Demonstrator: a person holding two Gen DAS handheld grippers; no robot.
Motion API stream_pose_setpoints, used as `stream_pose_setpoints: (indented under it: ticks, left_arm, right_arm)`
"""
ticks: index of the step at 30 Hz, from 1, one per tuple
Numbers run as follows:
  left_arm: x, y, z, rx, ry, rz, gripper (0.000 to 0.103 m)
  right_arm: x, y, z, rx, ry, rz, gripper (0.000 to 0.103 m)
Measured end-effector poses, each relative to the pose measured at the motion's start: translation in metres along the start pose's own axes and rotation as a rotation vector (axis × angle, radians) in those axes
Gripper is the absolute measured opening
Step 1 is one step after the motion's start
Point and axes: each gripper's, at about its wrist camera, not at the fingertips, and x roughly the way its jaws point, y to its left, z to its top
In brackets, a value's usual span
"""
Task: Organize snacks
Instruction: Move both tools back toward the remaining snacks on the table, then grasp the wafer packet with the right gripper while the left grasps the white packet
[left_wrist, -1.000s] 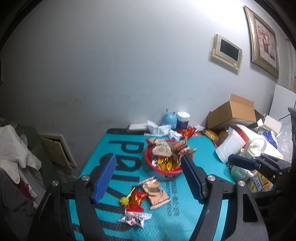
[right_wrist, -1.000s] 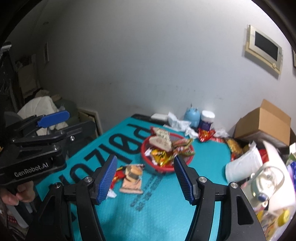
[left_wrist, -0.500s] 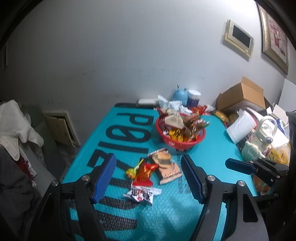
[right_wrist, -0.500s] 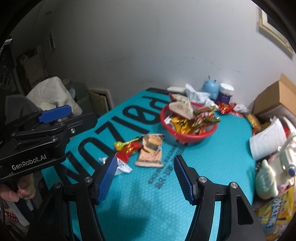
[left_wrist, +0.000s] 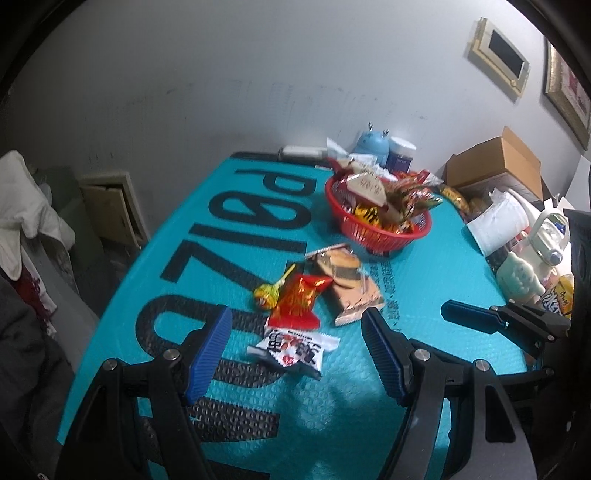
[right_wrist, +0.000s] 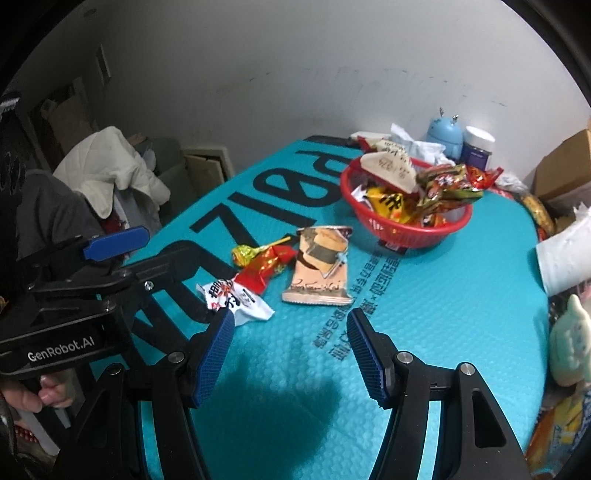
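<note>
Both gaping hand-held grippers (left_wrist: 295, 349) (right_wrist: 288, 349) now nearer; biscuit packet (right_wrist: 321, 266) lengthwise toward basket (right_wrist: 406, 229).

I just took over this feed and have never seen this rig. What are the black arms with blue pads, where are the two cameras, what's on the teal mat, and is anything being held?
There is no robot: a person holds a two-finger tool in each hand. Each picture comes from a camera on one tool, looking along its blue-padded fingers. The left gripper and the right gripper are both open and hold nothing. On the teal mat lie four loose snacks: a white packet, a red packet, a lollipop and a biscuit packet. Behind them stands a red basket already full of snacks.
</note>
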Motion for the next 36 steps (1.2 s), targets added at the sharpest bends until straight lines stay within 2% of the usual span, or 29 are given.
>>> stream_pose_setpoints:
  ticks: [11,17,23,29,36]
  left_arm:
    - [0.037,0.023,-0.005,-0.047,0.076,-0.009,0.072]
    - [0.048,0.035,-0.002,-0.048,0.082,0.006,0.072]
    - [0.06,0.045,0.0,-0.035,0.115,-0.018,0.072]
    - [0.069,0.045,-0.003,-0.022,0.157,-0.099,0.072]
    - [0.081,0.036,-0.011,0.01,0.204,-0.178,0.072]
  right_arm:
    - [0.048,-0.004,0.007,-0.011,0.077,0.006,0.065]
    - [0.066,-0.011,0.013,-0.003,0.087,-0.003,0.066]
    - [0.085,-0.021,0.018,0.023,0.102,-0.01,0.069]
    - [0.105,-0.028,0.023,0.026,0.129,-0.03,0.075]
    - [0.112,-0.031,0.021,0.008,0.13,-0.042,0.075]
